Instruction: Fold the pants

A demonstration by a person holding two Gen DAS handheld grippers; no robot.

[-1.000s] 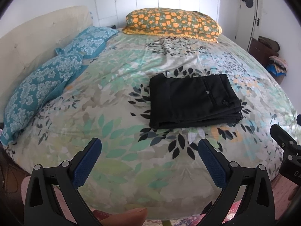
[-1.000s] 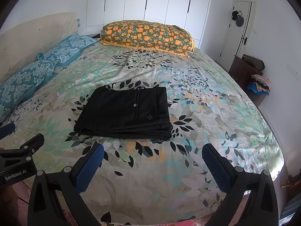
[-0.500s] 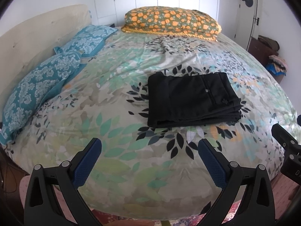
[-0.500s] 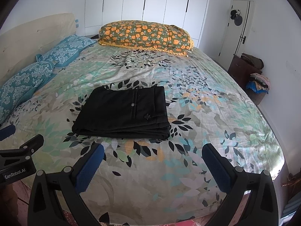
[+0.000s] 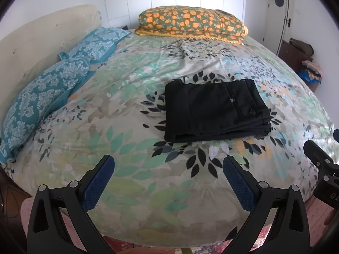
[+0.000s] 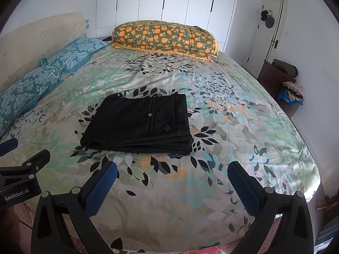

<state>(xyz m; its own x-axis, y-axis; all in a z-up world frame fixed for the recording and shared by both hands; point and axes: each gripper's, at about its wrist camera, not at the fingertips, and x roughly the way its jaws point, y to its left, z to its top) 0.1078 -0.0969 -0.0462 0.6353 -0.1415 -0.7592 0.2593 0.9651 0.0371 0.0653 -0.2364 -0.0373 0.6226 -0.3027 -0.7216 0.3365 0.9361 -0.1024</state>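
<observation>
Black folded pants (image 5: pixel 214 109): 1 | teal pillows (image 5: pixel 44 99): 2 | bed (image 5: pixel 131 139): 1

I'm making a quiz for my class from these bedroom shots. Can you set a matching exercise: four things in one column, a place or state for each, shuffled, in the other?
Things:
1. pants
2. orange quilt
3. teal pillows
4. left gripper

Places or states:
A. along the headboard
B. open, holding nothing
C. folded, mid-bed
D. folded, at the far edge by the wardrobe

Pairs: 1-C, 2-D, 3-A, 4-B
</observation>
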